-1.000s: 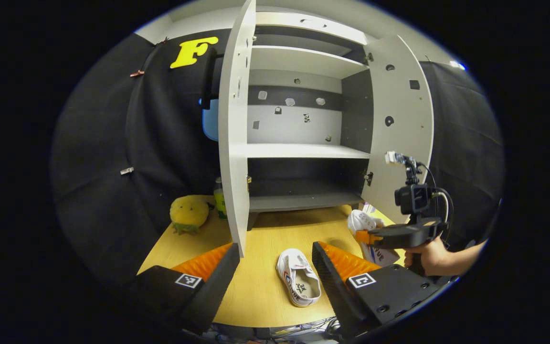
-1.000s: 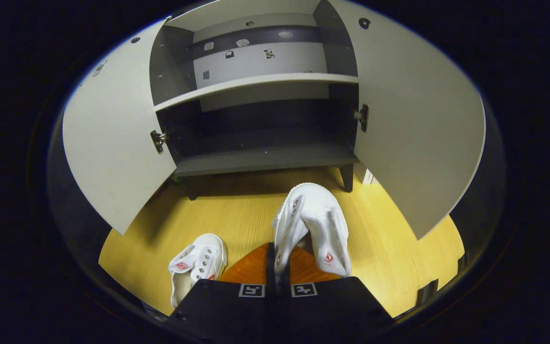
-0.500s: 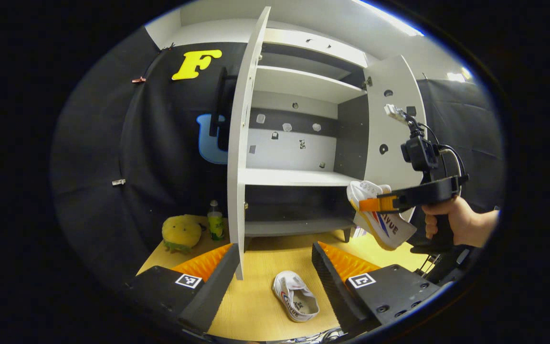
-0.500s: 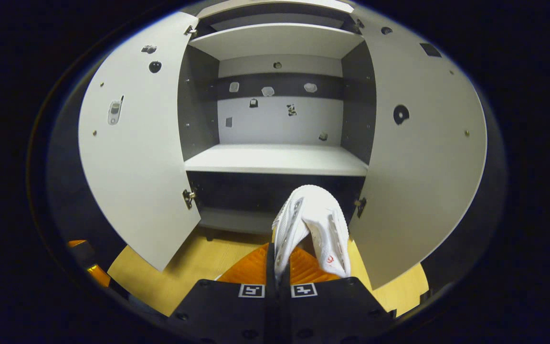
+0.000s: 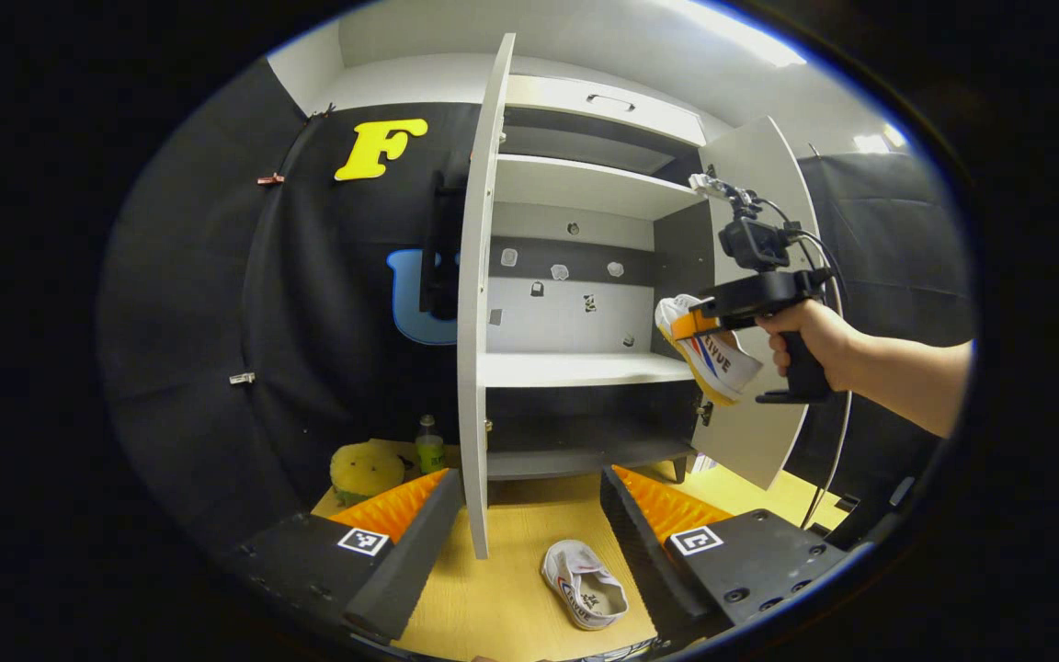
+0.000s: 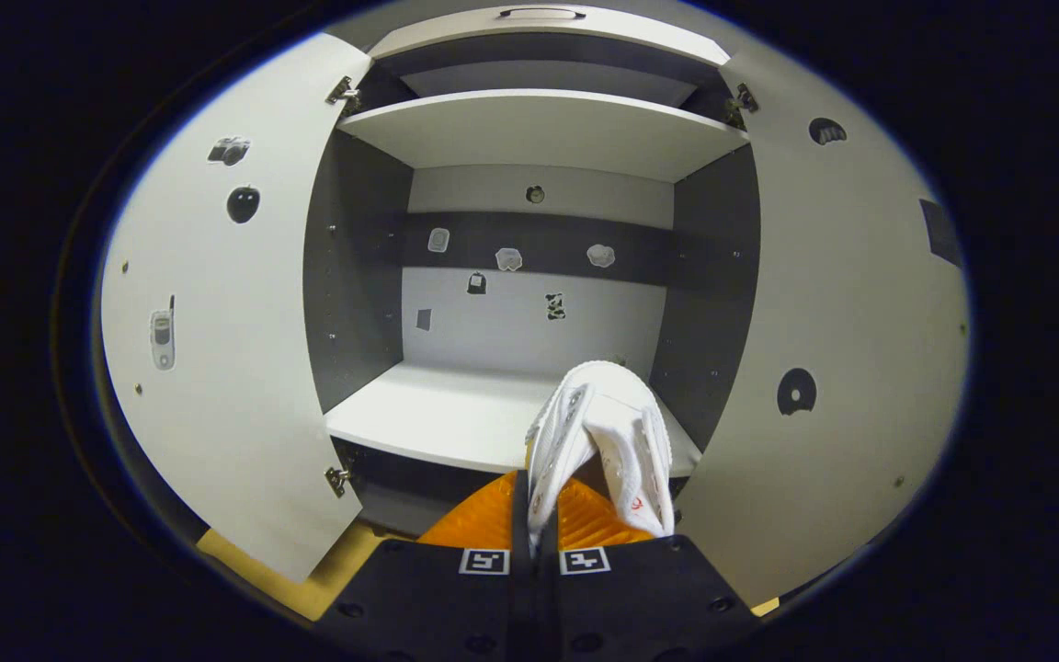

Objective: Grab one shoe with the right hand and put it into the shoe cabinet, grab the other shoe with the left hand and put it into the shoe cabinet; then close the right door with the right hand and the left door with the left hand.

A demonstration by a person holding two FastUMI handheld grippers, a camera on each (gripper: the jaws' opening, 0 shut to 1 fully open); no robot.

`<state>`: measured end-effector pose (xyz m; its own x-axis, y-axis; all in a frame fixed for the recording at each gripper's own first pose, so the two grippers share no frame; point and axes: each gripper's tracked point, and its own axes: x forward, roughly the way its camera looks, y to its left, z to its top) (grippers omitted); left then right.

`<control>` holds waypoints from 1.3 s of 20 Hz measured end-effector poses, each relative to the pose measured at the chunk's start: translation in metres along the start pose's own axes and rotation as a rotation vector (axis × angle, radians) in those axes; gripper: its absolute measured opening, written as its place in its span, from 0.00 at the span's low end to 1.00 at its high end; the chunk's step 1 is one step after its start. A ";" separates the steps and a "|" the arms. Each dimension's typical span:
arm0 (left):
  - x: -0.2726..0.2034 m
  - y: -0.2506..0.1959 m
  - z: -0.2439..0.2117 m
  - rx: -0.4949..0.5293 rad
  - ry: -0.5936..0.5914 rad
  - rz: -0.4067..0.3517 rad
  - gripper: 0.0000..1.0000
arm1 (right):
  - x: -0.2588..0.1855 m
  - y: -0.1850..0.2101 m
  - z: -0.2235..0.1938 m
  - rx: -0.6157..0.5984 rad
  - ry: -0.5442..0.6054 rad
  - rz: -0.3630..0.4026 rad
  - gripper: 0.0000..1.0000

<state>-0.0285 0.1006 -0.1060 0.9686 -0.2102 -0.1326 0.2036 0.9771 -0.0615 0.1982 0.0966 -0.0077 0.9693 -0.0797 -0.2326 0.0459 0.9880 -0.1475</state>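
In the right gripper view my right gripper [image 6: 534, 515] is shut on a white shoe [image 6: 603, 441], pinching its side wall, and holds it up in front of the middle shelf [image 6: 438, 418] of the shoe cabinet [image 6: 529, 129]. From the left gripper view that same shoe [image 5: 709, 345] hangs from the right gripper [image 5: 690, 324], held by a hand, at the cabinet's right side just above the middle shelf [image 5: 575, 368]. The other white shoe [image 5: 585, 593] lies on the wooden table [image 5: 493, 598] between the fingers of my open left gripper [image 5: 529, 515]. Both cabinet doors [image 5: 472, 303] [image 5: 750, 303] stand open.
A yellow plush toy [image 5: 364, 471] and a green bottle [image 5: 428, 449] sit on the table left of the cabinet, behind the left door. The cabinet's lower shelf [image 5: 575, 455] is dark. The right door [image 6: 851, 368] and left door [image 6: 217, 349] flank the opening closely.
The right gripper has lifted its shoe from near the table up and toward the cabinet, to middle-shelf height. The left gripper has tilted upward; the other shoe stays on the table.
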 end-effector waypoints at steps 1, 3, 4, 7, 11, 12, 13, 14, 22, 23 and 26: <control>0.002 -0.001 0.002 -0.005 -0.002 0.006 0.95 | 0.012 -0.001 0.007 -0.001 -0.001 0.002 0.05; 0.006 -0.004 0.008 -0.011 -0.009 0.021 0.95 | 0.037 -0.003 0.019 -0.008 0.004 0.020 0.05; 0.010 -0.006 0.008 -0.006 -0.007 0.034 0.95 | 0.052 -0.005 0.026 -0.012 0.009 0.031 0.05; 0.022 -0.015 0.007 -0.001 0.010 0.068 0.95 | 0.097 -0.009 0.041 -0.066 0.020 0.056 0.05; 0.038 -0.019 0.015 0.005 0.013 0.151 0.95 | 0.160 -0.014 0.046 -0.171 0.057 0.063 0.05; 0.043 -0.020 0.016 0.011 0.014 0.176 0.95 | 0.174 -0.013 0.044 -0.178 0.075 0.065 0.05; 0.047 -0.020 0.017 0.012 0.018 0.194 0.95 | 0.190 -0.009 0.041 -0.178 0.096 0.076 0.05; 0.050 -0.020 0.019 0.009 0.017 0.211 0.95 | 0.203 -0.006 0.039 -0.171 0.116 0.087 0.05; 0.059 -0.006 0.028 0.001 0.004 0.327 0.95 | 0.267 0.020 -0.010 -0.148 0.314 0.110 0.05; 0.058 -0.005 0.030 -0.002 -0.001 0.338 0.95 | 0.270 0.022 -0.013 -0.133 0.323 0.108 0.05; 0.054 -0.001 0.028 -0.013 0.003 0.368 0.95 | 0.274 0.021 -0.024 -0.119 0.362 0.068 0.10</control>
<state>0.0279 0.0895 -0.0850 0.9762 0.1554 -0.1514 -0.1604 0.9868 -0.0216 0.4587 0.0921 -0.0971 0.8201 -0.0769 -0.5670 -0.0645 0.9722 -0.2252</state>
